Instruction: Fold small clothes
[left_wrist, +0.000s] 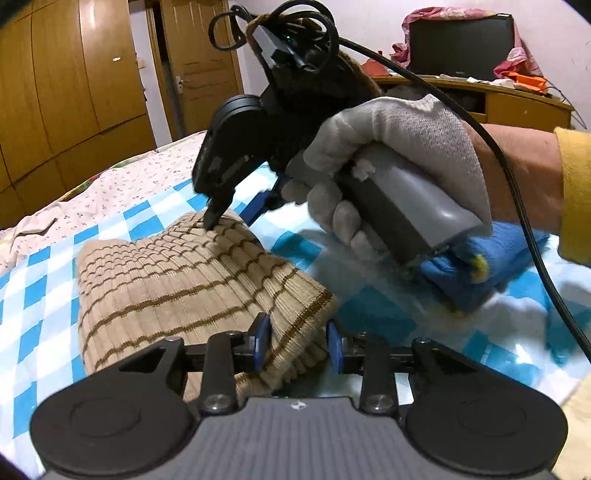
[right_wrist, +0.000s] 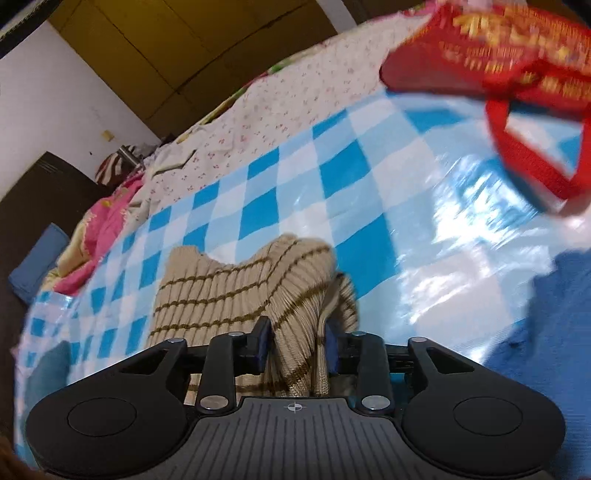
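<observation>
Sweater half-folded on the bed; left tool and right tool each pinch a bunched edge, more folds left.

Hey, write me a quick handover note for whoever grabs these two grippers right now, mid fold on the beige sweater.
Left gripper: jaws around the ribbed hem of the beige striped sweater, apparently gripping it.
Right gripper: jaws shut on a bunched fold of the same sweater, gloved hand on its handle.
Sweater lies partly folded on the blue checkered sheet. A blue garment sits beside it on the right; whether it is folded is unclear. Red bag at the far side.
Left to do: finish the sweater's fold and flatten it.
</observation>
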